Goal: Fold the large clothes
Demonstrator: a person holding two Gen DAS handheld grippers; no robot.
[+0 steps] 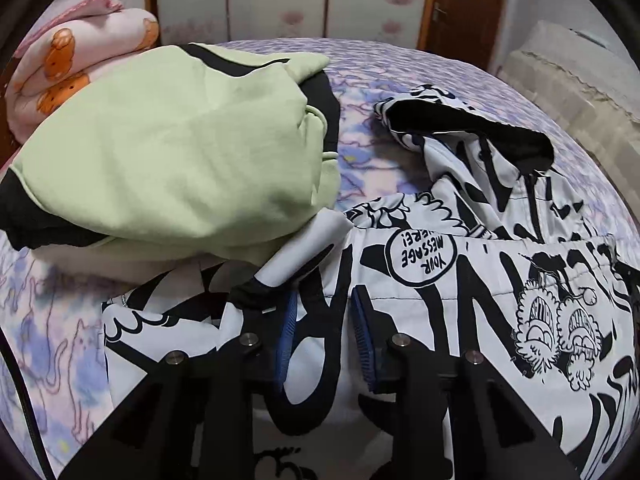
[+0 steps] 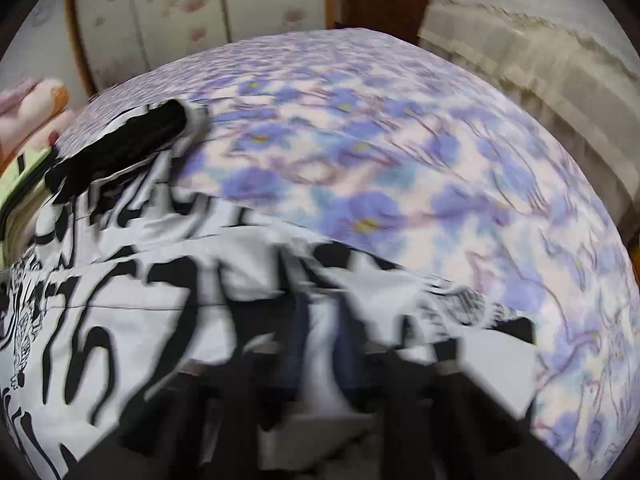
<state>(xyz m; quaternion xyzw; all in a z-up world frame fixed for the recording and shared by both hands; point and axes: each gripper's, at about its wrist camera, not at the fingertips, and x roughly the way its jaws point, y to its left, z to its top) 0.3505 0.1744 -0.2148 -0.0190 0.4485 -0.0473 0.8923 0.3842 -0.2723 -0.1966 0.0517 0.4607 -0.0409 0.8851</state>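
A black-and-white cartoon-print jacket (image 1: 460, 264) lies spread on the bed, its hood (image 1: 472, 132) with black lining toward the far side. My left gripper (image 1: 324, 320) hovers low over the jacket's near left part, its blue-padded jaws apart with fabric showing between them; a folded sleeve end (image 1: 280, 268) lies by the left finger. In the right wrist view the jacket (image 2: 140, 300) fills the lower left, badly blurred. My right gripper (image 2: 320, 340) sits over the jacket's edge; blur hides how its jaws stand.
A folded pale-green and black garment (image 1: 172, 160) lies left of the jacket, partly on it. A pink quilt (image 1: 60, 64) is behind it. The bed has a purple floral sheet (image 2: 400, 160). A wardrobe, a wooden door and a covered piece of furniture (image 1: 580, 92) stand beyond the bed.
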